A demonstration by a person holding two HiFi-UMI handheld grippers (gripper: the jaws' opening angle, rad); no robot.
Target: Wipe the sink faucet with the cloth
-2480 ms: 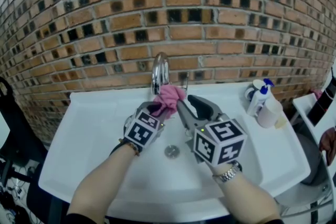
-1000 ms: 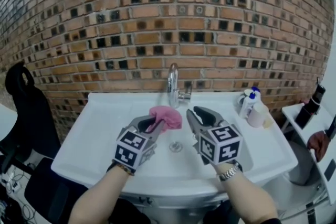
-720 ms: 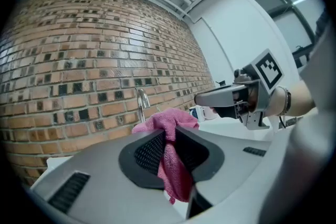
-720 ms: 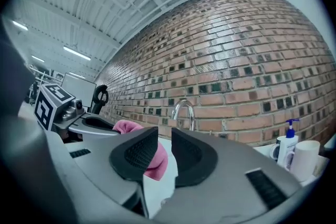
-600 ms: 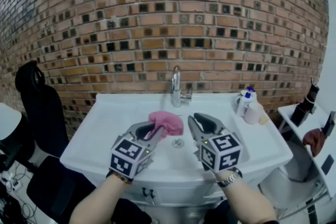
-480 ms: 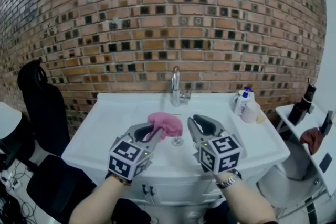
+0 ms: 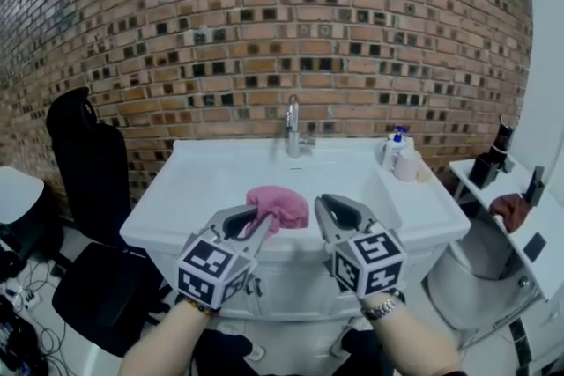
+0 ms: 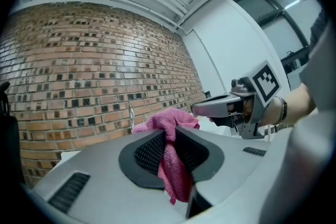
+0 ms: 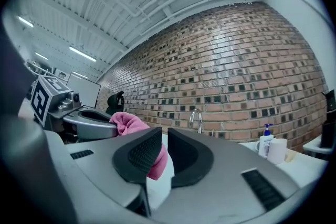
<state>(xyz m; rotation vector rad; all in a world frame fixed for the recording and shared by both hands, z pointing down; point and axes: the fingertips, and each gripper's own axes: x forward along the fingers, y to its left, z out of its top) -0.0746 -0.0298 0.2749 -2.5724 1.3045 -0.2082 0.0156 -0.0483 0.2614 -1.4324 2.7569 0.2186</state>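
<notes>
Pulling back from the sink (image 7: pixel 352 180) — left gripper (image 7: pixel 261 223) clamped on the pink cloth (image 7: pixel 280 205), right gripper (image 7: pixel 330 209) just narrowed on nothing — both now stand well apart from the faucet (image 7: pixel 293 126), suggesting wiping is over.

Both grippers have withdrawn from the faucet (image 7: pixel 293 128). The left gripper (image 7: pixel 254 223) has carried the pink cloth (image 7: pixel 280 205) off the spout. It and the right gripper (image 7: pixel 330 207) now hang before the sink's (image 7: pixel 211 189) front edge. Right jaws have just been closing to a narrow gap, nothing between them.
</notes>
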